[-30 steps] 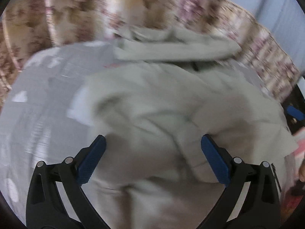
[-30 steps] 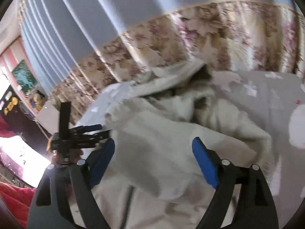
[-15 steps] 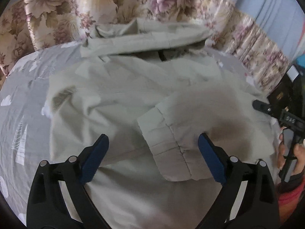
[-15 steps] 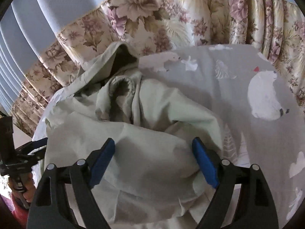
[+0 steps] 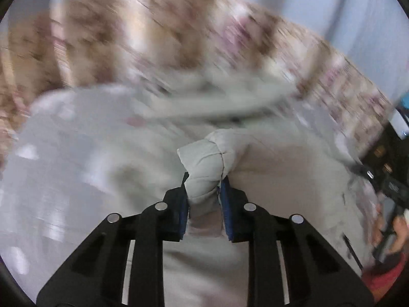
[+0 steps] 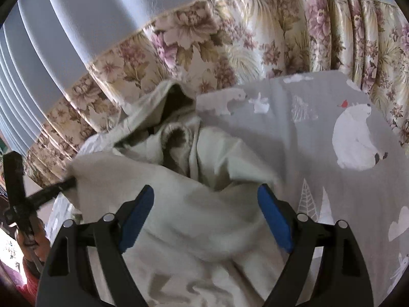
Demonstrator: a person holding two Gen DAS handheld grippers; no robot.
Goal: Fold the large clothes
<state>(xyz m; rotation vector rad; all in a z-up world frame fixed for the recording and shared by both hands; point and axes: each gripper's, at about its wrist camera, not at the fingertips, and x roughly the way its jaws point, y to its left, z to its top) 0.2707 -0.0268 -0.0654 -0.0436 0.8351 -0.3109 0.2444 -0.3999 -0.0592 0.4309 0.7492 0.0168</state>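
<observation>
Left gripper (image 5: 204,192): jaws have just been closing and now pinch a bunched cuff (image 5: 204,168) of the pale jacket (image 6: 194,220); the blue pads press the fabric from both sides. The left wrist view is heavily blurred beyond the gripper.

Right gripper (image 6: 205,212): jaws stand wide, nothing between the pads; it hovers above a flat part of the jacket, contact not discernible.

The jacket lies rumpled on the bed, on a grey sheet (image 6: 332,117) printed with white bears, its hood (image 6: 163,107) towards the floral curtain (image 6: 230,41). At the far left of the right wrist view, the other gripper's black handle (image 6: 18,192) reaches to the jacket's edge.
</observation>
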